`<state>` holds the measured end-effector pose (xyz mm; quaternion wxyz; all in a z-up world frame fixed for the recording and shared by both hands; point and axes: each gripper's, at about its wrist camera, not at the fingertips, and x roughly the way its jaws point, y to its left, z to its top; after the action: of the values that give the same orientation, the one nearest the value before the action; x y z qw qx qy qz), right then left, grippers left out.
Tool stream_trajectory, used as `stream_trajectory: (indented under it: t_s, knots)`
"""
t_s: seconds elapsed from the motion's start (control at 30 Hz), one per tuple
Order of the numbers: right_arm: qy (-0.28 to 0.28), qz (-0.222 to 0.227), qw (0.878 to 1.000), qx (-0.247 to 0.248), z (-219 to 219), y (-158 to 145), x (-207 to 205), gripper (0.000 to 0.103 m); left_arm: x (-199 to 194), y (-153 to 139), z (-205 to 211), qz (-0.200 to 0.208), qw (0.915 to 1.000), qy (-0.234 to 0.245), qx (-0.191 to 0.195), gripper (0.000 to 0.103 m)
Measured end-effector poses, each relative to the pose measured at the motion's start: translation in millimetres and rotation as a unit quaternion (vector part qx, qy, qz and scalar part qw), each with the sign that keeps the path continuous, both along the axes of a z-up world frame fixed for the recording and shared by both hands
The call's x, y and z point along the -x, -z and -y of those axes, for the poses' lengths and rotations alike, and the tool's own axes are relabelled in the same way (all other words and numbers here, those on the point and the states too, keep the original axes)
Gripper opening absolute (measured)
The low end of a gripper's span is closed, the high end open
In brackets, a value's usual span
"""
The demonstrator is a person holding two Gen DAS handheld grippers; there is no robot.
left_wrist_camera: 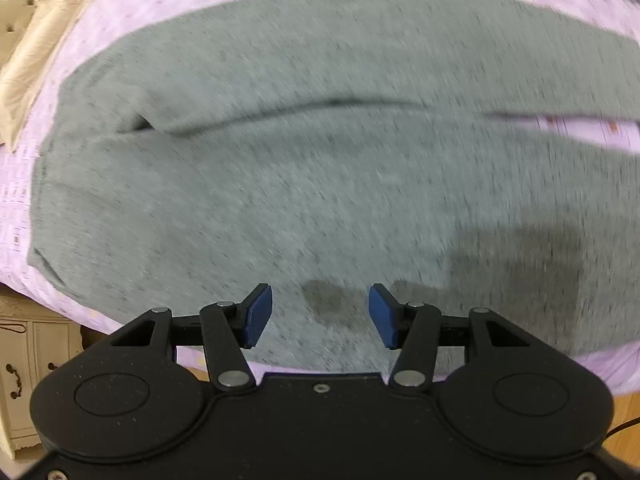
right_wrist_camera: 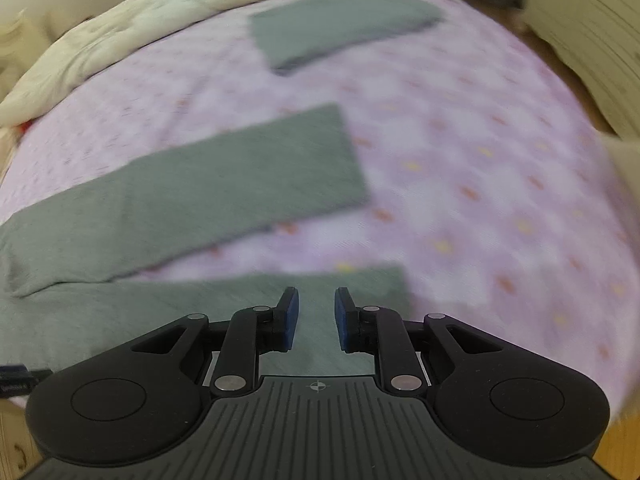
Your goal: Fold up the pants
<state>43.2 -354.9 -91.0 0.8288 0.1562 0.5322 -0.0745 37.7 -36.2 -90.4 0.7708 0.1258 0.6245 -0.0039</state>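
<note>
— Under your left gripper [left_wrist_camera: 320, 316], what lies closest?

— One pair of grey pants [left_wrist_camera: 304, 168], spread flat on the pink bedsheet [left_wrist_camera: 120, 8]. Your left tongs stand apart above the cloth, nothing between the two blue pads [left_wrist_camera: 258, 316]; their shadow falls on the fabric just beyond.

— And your right gripper [right_wrist_camera: 317, 318]?

— Its jaws are narrow but not touching, with a gap showing grey cloth underneath. Nothing is pinched; the pads [right_wrist_camera: 290, 320] hang clear over the near pant leg [right_wrist_camera: 200, 312].

— How many legs do you count from there?

— Two. The near one runs under the tongs, the second leg [right_wrist_camera: 208, 184] lies beyond it, angled away, with a wedge of sheet between their ends. They join at the left.

— Anything farther out?

— One folded grey garment [right_wrist_camera: 340, 28], well apart from the legs, near the far side of the bed. Behind it, one cream quilt [right_wrist_camera: 140, 16] is bunched along the edge. The view is blurred, so finer detail is lost.
</note>
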Motion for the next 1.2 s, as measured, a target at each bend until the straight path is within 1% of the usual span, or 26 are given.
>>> stream_trajectory:
  t_s: [0.17,0.2,0.27,0.33,0.47,0.53,0.67,0.7,0.77,0.97,1.03,1.07,1.17,1.2]
  knots:
    - [-0.082,0.02,0.996,0.013,-30,0,-60,0.022,-25,-30,-11,0.025,0.9992,-0.027,-0.012,0.059]
    - [-0.1,0.022,0.995,0.019,-36,0,-74,0.022,-30,-35,-16,0.029,0.999,-0.033,-0.01,0.059]
    - [-0.136,0.027,0.99,0.03,-48,1,-101,0.028,-40,-42,-24,0.033,0.9985,-0.044,-0.007,0.059]
    - [-0.168,0.029,0.984,0.044,-59,4,-124,0.029,-54,-48,-31,0.036,0.998,-0.052,-0.006,0.059]
    - [-0.231,0.024,0.971,0.065,-83,14,-168,0.03,-87,-45,-39,0.037,0.9977,-0.057,-0.002,0.059]
    - [-0.255,0.015,0.964,0.067,-93,23,-191,0.031,-102,-46,-41,0.034,0.998,-0.054,-0.002,0.059]
    - [-0.296,0.009,0.953,0.063,-115,35,-221,0.033,-133,-40,-46,0.022,0.9986,-0.047,0.006,0.059]
    - [-0.312,0.007,0.948,0.063,-121,39,-229,0.034,-140,-38,-48,0.02,0.9988,-0.045,0.007,0.059]
    - [-0.344,0.001,0.937,0.064,-131,46,-241,0.042,-153,-36,-52,0.017,0.999,-0.041,0.009,0.059]
    - [-0.425,-0.036,0.903,0.055,-150,70,-261,0.042,-191,-20,-63,0.01,0.9993,-0.032,0.014,0.059]
    - [-0.442,-0.041,0.894,0.065,-155,72,-263,0.042,-202,-18,-66,0.01,0.9994,-0.03,0.017,0.059]
    - [-0.44,-0.045,0.894,0.068,-157,71,-262,0.043,-206,-18,-67,0.01,0.9994,-0.029,0.019,0.059]
    - [-0.412,-0.065,0.905,0.083,-165,70,-264,0.043,-221,-15,-70,0.011,0.9994,-0.025,0.023,0.059]
    - [-0.411,-0.066,0.905,0.089,-168,71,-263,0.043,-226,-15,-70,0.011,0.9993,-0.024,0.025,0.059]
